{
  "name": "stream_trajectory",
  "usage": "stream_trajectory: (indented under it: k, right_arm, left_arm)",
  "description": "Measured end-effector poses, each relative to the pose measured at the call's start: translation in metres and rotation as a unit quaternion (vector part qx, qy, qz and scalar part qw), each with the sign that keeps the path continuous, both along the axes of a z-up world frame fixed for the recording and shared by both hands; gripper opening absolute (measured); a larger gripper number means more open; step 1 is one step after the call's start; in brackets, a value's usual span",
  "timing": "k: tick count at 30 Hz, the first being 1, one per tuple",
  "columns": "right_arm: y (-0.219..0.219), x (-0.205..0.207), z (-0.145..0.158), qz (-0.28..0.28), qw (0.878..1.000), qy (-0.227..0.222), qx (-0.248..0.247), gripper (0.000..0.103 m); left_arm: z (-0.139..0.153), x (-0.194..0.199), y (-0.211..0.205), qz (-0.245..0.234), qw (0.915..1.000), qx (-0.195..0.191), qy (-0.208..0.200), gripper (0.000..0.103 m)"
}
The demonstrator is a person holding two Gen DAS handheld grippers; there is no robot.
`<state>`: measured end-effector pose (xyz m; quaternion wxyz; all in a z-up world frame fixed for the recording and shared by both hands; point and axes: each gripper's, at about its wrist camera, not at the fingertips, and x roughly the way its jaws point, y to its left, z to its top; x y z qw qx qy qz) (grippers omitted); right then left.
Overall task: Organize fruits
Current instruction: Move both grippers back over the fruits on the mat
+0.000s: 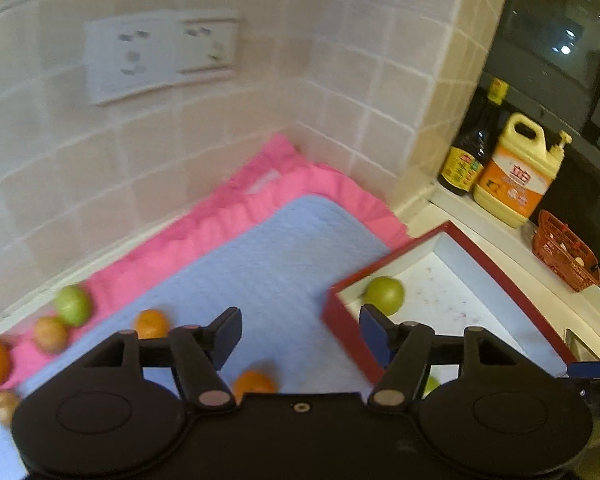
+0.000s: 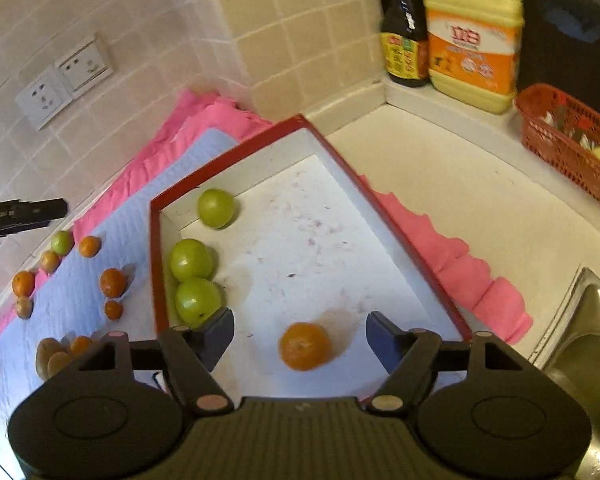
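A red-rimmed box with a white floor holds three green fruits along its left wall and one orange. My right gripper hangs open just above that orange, and its pads do not touch it. Loose oranges, a green fruit and brown fruits lie on the blue mat. My left gripper is open and empty above the blue mat, beside the box corner. Around it are oranges, a green fruit and a brown fruit.
A pink cloth lies under the mat and box. A dark sauce bottle, a yellow detergent jug and a red basket stand on the back ledge. A steel sink is at the right. Wall sockets sit on the tiles.
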<state>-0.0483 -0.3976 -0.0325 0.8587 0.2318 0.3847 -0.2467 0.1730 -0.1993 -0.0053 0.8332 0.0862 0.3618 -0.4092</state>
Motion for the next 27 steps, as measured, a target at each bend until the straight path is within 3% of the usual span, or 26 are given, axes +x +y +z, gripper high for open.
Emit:
stream_trajectory:
  k: [12, 20, 27]
  right_arm:
    - [0.07, 0.041, 0.01, 0.061, 0.998, -0.002, -0.005, 0.079]
    - [0.114, 0.069, 0.017, 0.102, 0.994, 0.011, -0.02, 0.079]
    - [0.152, 0.099, 0.017, 0.147, 0.988, 0.028, -0.032, 0.079]
  left_arm:
    - [0.024, -0.002, 0.126, 0.065, 0.9972, -0.025, -0.026, 0.079]
    - [0.008, -0.009, 0.195, 0.089, 0.9954, -0.024, -0.029, 0.079]
    - [-0.021, -0.004, 0.229, 0.105, 0.9943, -0.018, 0.0, 0.079]
